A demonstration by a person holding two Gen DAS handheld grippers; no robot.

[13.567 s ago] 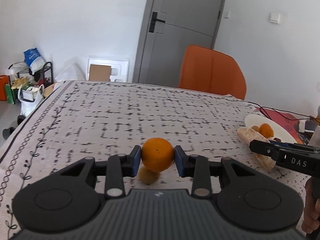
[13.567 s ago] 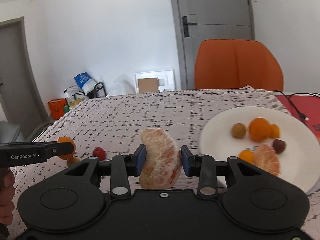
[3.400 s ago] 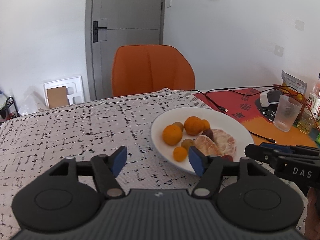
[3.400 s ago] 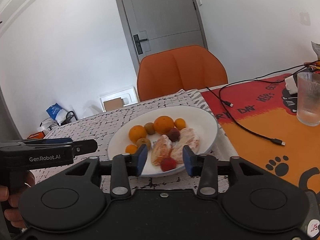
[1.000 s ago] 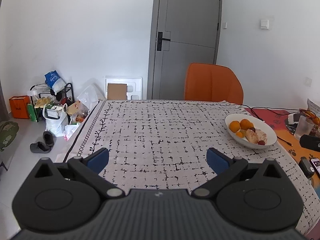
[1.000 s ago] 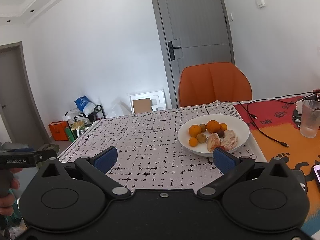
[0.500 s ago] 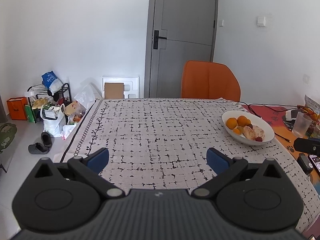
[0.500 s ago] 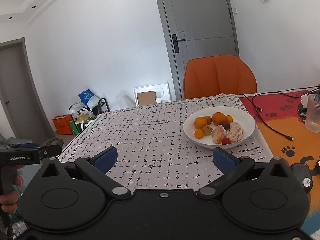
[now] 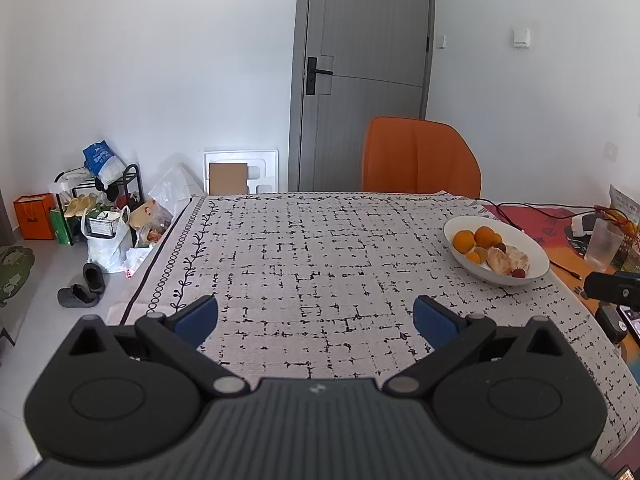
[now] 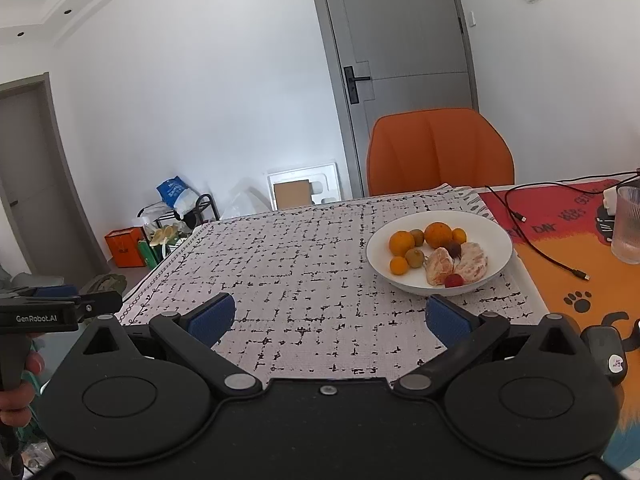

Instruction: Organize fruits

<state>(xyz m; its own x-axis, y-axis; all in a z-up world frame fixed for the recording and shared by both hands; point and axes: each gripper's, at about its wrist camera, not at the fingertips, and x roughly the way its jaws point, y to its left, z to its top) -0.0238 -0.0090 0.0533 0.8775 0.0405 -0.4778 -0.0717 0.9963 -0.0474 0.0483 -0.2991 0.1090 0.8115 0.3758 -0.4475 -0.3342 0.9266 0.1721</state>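
Fruits [image 10: 438, 254] on white plate [image 10: 496, 268], patterned tablecloth [image 9: 320, 256], orange chair [image 9: 420, 166] behind.

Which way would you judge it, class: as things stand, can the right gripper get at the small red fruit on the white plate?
Probably yes. The right gripper is open and holds nothing, and the small red fruit lies uncovered at the near edge of the white plate, with only bare tablecloth between.

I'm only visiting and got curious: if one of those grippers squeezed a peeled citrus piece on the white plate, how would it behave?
The peeled citrus piece looks soft, with bare pith, so it would probably squash or tear under a firm pinch. It seems lumpy, so unlikely to roll. Resting against other fruit on the plate, it might nudge the small red fruit.
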